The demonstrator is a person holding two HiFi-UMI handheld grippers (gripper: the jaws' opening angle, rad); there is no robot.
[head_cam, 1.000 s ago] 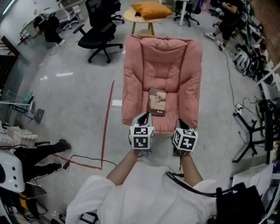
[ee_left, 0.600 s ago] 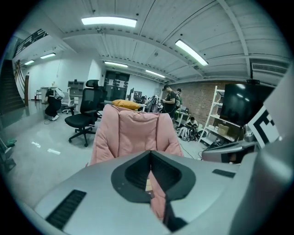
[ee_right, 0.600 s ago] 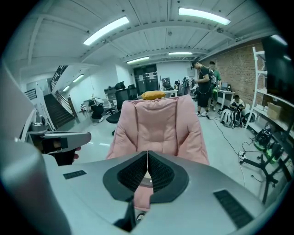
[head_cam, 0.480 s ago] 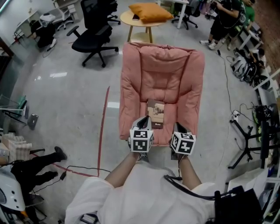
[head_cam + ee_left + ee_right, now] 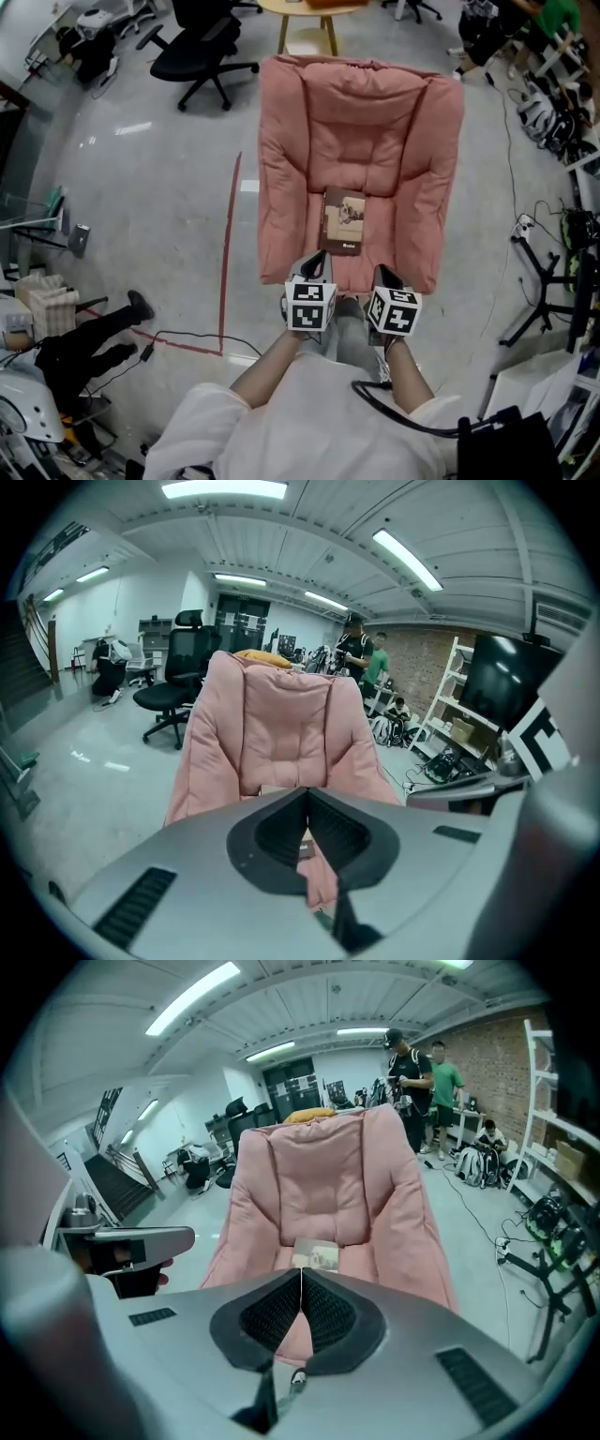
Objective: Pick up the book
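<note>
A brown book (image 5: 343, 220) with a pale picture on its cover lies flat on the seat of a pink padded armchair (image 5: 281, 178). In the right gripper view the book (image 5: 317, 1255) shows just beyond the jaw tips; in the left gripper view only a sliver of the book (image 5: 277, 788) peeks over the jaws. My left gripper (image 5: 317, 262) and right gripper (image 5: 384, 275) hover side by side at the seat's front edge, short of the book. Both are shut with nothing between their jaws.
Grey floor surrounds the armchair, with a red tape line (image 5: 228, 253) to its left. A black office chair (image 5: 202, 56) and a round wooden table (image 5: 305, 14) stand behind it. Cables and stands (image 5: 553, 272) crowd the right. A person's leg (image 5: 89, 333) shows at left; people (image 5: 422, 1087) stand far behind.
Both grippers have moved forward and down toward the armchair seat, side by side. The book lies where it was. Both jaws stay shut.
</note>
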